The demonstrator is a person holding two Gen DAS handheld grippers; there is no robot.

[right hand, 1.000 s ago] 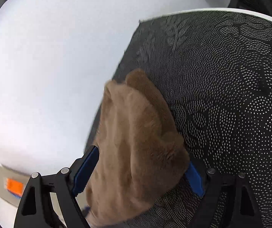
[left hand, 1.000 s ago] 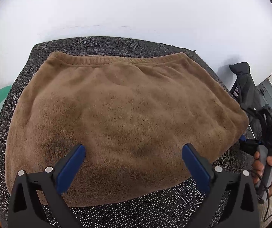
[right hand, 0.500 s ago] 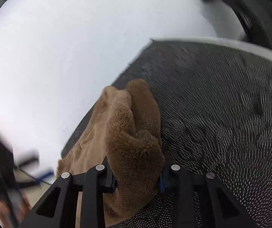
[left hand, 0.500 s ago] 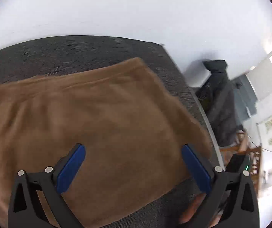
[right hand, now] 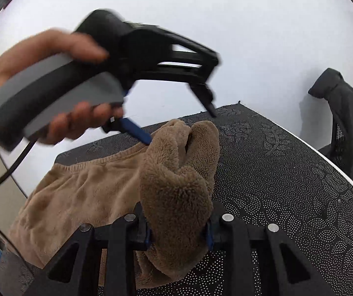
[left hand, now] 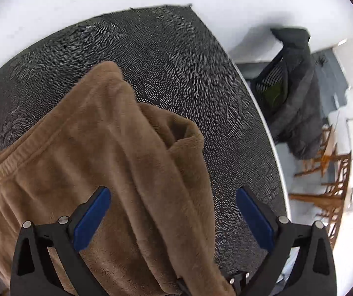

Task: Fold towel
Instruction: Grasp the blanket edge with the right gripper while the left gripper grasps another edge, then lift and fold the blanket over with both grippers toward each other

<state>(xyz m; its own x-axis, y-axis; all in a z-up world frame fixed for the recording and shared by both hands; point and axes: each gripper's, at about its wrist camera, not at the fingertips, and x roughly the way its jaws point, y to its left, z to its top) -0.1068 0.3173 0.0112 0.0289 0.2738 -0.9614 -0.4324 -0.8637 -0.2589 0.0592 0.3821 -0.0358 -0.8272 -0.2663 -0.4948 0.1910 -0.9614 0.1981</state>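
The towel (right hand: 176, 185) was a thick, fuzzy brown plush with a ribbed hem along one edge. It lay on the dark patterned mat (left hand: 176, 74), bunched rather than flat — one end drawn up off the mat into a rounded, doubled-over lump, the rest spreading out behind it in soft wrinkles. The right gripper (right hand: 178, 231) was clamped tight on that raised lump, pile bulging out above its blue pads. The left gripper (left hand: 174, 219) hung spread wide above the towel's lifted fold, grasping nothing — the cloth passed beneath and between its fingers (left hand: 92, 214). In the right wrist view a hand (right hand: 53, 79) gripped the left gripper's grey handle above the towel. Beyond the mat's far corner stood a dark chair (left hand: 292, 86).
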